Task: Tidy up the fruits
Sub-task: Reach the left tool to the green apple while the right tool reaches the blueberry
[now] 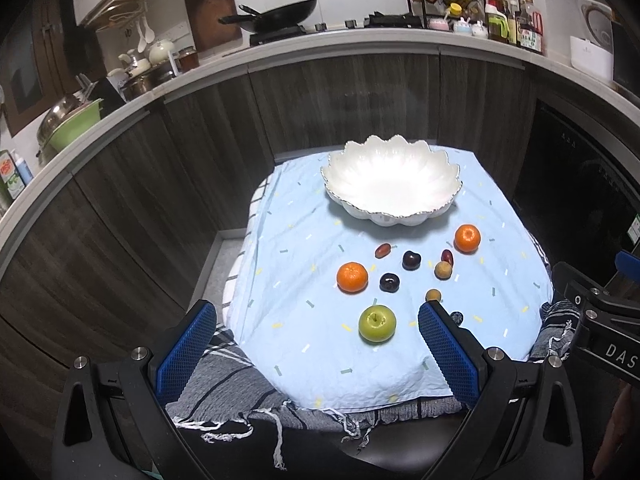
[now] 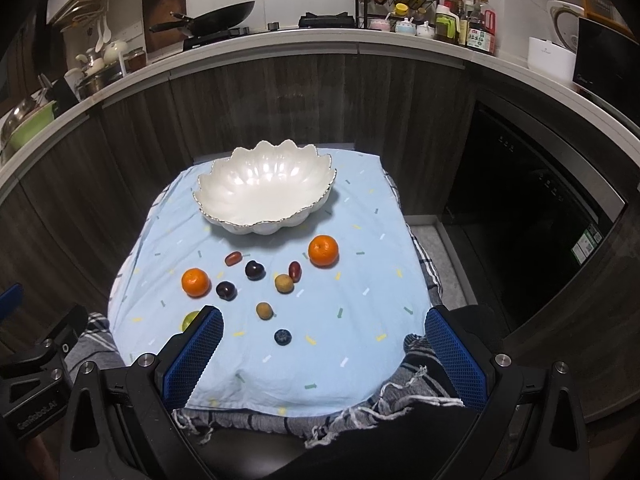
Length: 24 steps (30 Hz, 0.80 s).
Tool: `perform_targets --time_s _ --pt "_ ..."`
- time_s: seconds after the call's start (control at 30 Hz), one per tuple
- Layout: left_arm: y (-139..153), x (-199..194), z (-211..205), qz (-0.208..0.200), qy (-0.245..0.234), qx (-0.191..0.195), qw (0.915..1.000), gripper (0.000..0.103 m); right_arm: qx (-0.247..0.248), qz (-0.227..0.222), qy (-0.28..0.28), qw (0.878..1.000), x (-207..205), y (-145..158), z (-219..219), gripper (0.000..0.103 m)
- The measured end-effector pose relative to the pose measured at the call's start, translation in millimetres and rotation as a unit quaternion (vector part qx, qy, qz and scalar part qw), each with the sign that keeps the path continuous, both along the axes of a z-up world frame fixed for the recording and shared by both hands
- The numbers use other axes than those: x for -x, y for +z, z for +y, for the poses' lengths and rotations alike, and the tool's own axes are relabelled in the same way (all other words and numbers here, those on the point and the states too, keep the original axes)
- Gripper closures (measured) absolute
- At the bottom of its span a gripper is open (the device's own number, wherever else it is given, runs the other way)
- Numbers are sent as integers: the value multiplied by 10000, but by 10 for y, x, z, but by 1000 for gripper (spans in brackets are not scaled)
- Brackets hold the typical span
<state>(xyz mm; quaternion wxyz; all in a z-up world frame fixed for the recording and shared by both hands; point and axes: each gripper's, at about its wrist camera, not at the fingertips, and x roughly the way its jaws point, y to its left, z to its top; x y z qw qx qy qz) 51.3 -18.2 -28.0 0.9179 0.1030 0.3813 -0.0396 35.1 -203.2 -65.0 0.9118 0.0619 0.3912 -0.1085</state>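
dim kitchen, overhead glare whitening the bowl (image 1: 390, 184), edges bent, corners black.

Centre frame: white scalloped ceramic bowl (image 1: 391, 184) on pale blue patterned cloth (image 1: 296, 344). Below it, two oranges, round green apple (image 1: 377, 323), several small dark fruits, possibly plums. Blue-padded left gripper (image 1: 316, 356) spread wide at bottom.

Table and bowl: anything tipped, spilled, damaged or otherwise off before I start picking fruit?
Nothing stands out. The white bowl sits upright and empty on the blue cloth; the fruits lie loose and apart in front of it, none visibly damaged. Only quirk: the cloth is rumpled at its near edge. Both grippers hang open.
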Motion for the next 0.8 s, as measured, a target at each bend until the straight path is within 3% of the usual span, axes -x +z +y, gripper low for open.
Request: perform_targets --time_s 0.47,0.8 --pt "-438 -408 -170 558 -334 -55 9979 1 -34 447 114 9989 -420 -393 -85 1" --pt "-906 -637 -251 1193 -631 -90 9908 2 -67 728 377 9966 -669 -717 -68 1"
